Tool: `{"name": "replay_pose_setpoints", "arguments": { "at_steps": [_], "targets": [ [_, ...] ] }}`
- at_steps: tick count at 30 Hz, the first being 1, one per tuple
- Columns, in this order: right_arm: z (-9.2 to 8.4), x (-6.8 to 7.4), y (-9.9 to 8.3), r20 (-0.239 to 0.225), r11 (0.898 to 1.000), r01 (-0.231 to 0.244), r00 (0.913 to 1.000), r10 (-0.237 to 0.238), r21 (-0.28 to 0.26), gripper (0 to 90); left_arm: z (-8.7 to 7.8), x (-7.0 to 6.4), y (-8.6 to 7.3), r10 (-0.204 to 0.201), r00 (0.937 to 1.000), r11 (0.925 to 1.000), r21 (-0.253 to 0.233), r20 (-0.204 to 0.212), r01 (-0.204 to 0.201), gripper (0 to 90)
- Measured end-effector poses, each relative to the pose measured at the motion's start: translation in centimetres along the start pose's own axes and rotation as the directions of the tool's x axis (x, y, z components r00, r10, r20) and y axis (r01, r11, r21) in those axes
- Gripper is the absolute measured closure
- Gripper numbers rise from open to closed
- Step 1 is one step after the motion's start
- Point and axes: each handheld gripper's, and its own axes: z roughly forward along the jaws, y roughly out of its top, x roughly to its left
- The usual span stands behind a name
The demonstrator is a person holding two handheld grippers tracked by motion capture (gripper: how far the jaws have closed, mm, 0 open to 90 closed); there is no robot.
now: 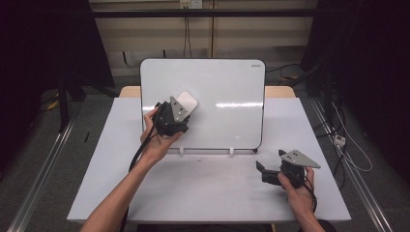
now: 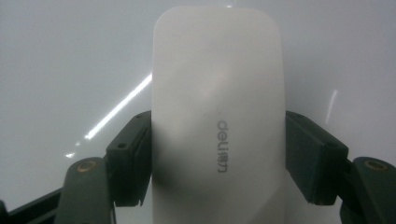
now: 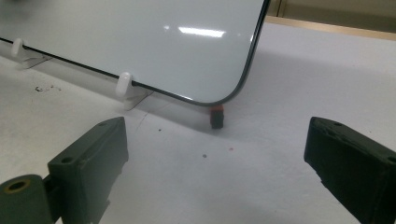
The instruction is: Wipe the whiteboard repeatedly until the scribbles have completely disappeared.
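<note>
White plastic eraser (image 2: 217, 116), one of them, clamped between both pads of the left gripper (image 1: 175, 116). Grey "deli" print on its face, seen in the left gripper view. Jaws closed narrow on its long sides, pads (image 2: 130, 154) flush against it.

Landmark: one whiteboard (image 1: 227, 87), standing tilted at the far half of the table (image 1: 96, 183).
- Eraser sits in front of the whiteboard's left half, near mid-height; contact with the surface can't be confirmed from the frames.
- Left hand (image 1: 157, 145) below the eraser, just in front of the board's lower left edge.
- Board surface looks clean, one long light streak reflected right of the eraser.
- Two white clips (image 3: 123, 84) at the board's bottom edge, on a thin rail.
- One small black foot with an orange top (image 3: 216, 115) under the board's lower right corner.

Right gripper (image 1: 263, 170): jaws spread wide, nothing between them. Held low over the table in front of the board's lower right corner, well apart from the eraser. Right hand (image 1: 297, 186) wraps its body.

Count: two grippers, one eraser, one board, two clips, one foot. A few dark specks on the table in front of the board.
</note>
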Motion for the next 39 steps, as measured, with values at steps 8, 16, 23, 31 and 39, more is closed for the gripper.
{"name": "replay_pose_setpoints", "arguments": {
  "at_steps": [8, 16, 23, 31, 39],
  "targets": [
    [0.0, 0.0, 0.0, 0.000, 1.000, -0.001, 1.0000, 0.001, -0.001, 6.2, 0.0, 0.3, -0.1, -0.031, 0.9993, 0.9994, -0.012, 0.022, 0.031, 31.1],
    [0.0, 0.0, 0.0, 0.000, 1.000, -0.001, 1.0000, 0.001, -0.001, 6.2, -0.1, 0.7, -0.2, -0.068, 0.9966, 0.9974, -0.022, 0.047, 0.069, 31.2],
    [0.0, 0.0, 0.0, 0.001, 1.000, -0.001, 1.0000, 0.001, -0.001, 6.2, -0.2, 0.7, -0.2, -0.069, 0.9967, 0.9974, -0.021, 0.043, 0.070, 31.2],
    [0.0, 0.0, 0.0, 0.000, 1.000, -0.002, 1.0000, 0.002, 0.001, 6.3, -0.4, 1.1, -0.5, -0.092, 0.9947, 0.9956, -0.017, 0.046, 0.093, 31.2],
    [0.1, 0.1, 0.0, 0.001, 1.000, -0.002, 1.0000, 0.002, 0.002, 6.3, -1.1, 1.6, -0.5, -0.107, 0.9930, 0.9932, -0.041, 0.050, 0.109, 31.2]
  ]
}}
